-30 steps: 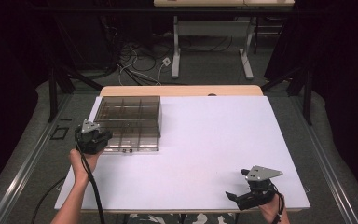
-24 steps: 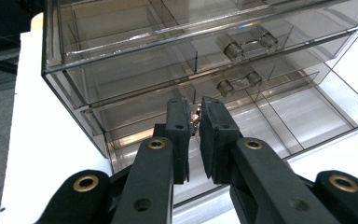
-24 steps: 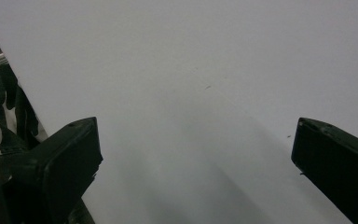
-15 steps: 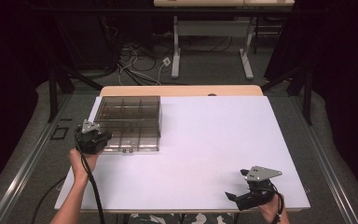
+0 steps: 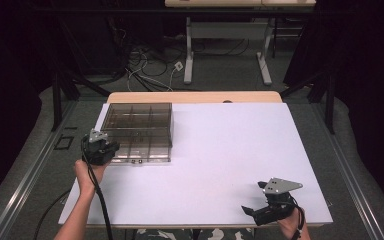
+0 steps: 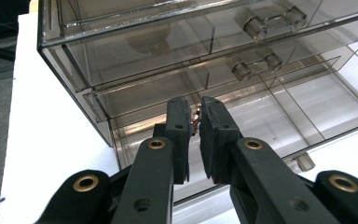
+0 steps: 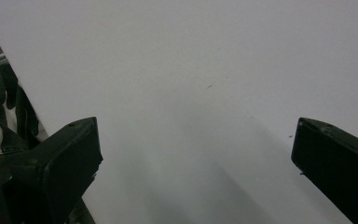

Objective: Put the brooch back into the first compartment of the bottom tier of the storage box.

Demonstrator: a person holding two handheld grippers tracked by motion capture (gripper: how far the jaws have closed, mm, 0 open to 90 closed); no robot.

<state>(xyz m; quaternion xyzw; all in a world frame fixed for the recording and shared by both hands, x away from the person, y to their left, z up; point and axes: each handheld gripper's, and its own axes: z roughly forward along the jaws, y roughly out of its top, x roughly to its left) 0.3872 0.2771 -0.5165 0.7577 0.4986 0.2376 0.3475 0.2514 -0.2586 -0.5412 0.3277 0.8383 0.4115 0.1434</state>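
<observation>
Two grippers are at work on a white table (image 5: 215, 165). At the left, the left gripper (image 6: 195, 122) sits at the near left corner of a smoky clear drawer box (image 5: 139, 131), which stands at the table's far left. In the left gripper view its jaws are pinched nearly together on something small and coppery (image 6: 196, 116) at the front of the lowest drawer; what it is cannot be told. Two round-ended handles (image 6: 255, 64) show on the drawers above. At the right, well apart from the box, the right gripper (image 5: 260, 212) rests near the table's near edge, jaws spread wide over bare table.
</observation>
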